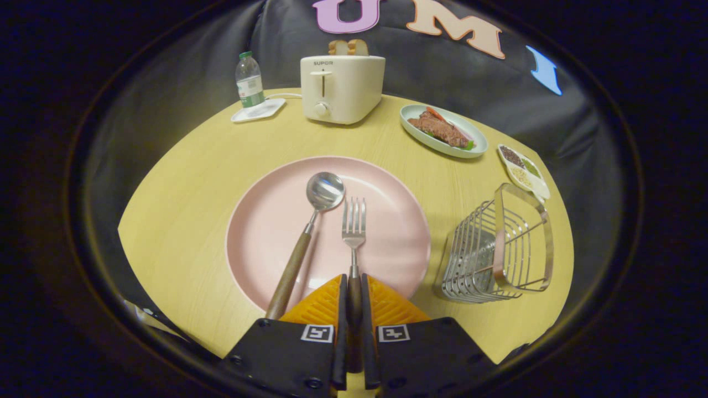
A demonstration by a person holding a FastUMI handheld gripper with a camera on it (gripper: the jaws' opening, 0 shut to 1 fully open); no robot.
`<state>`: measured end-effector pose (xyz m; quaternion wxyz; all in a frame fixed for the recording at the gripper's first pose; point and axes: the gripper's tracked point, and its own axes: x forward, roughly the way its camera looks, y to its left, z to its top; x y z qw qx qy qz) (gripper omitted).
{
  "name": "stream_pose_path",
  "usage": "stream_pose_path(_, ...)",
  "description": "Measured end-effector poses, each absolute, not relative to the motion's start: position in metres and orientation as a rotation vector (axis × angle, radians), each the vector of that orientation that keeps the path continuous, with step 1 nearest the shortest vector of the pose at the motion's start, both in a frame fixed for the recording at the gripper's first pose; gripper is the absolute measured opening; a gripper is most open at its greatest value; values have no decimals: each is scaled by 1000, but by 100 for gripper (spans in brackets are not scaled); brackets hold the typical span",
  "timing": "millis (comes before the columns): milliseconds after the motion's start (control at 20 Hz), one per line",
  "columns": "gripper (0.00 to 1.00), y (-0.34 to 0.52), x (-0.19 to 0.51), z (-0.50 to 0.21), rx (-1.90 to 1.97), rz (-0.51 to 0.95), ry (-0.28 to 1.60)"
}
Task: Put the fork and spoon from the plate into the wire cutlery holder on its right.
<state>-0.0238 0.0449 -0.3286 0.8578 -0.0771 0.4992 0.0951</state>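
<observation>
Between the two fingers of the tool, the fork is clamped by its dark handle, tines pointing to twelve o'clock over the pink plate. Just beside it at nine o'clock the spoon lies on the plate. At three o'clock of the plate stands the wire cutlery holder on the tabletop, with a toaster beyond at twelve o'clock.
</observation>
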Motion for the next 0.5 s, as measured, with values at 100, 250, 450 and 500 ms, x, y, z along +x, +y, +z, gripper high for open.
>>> stream_pose_path(100,15,42,-17,-320,-187,204,1036)
stream_pose_path(250,6,39,-17,-319,-183,218,1071)
stream_pose_path(450,10,38,-15,-323,-213,244,1097)
stream_pose_path(500,12,40,-21,-325,-222,264,1116)
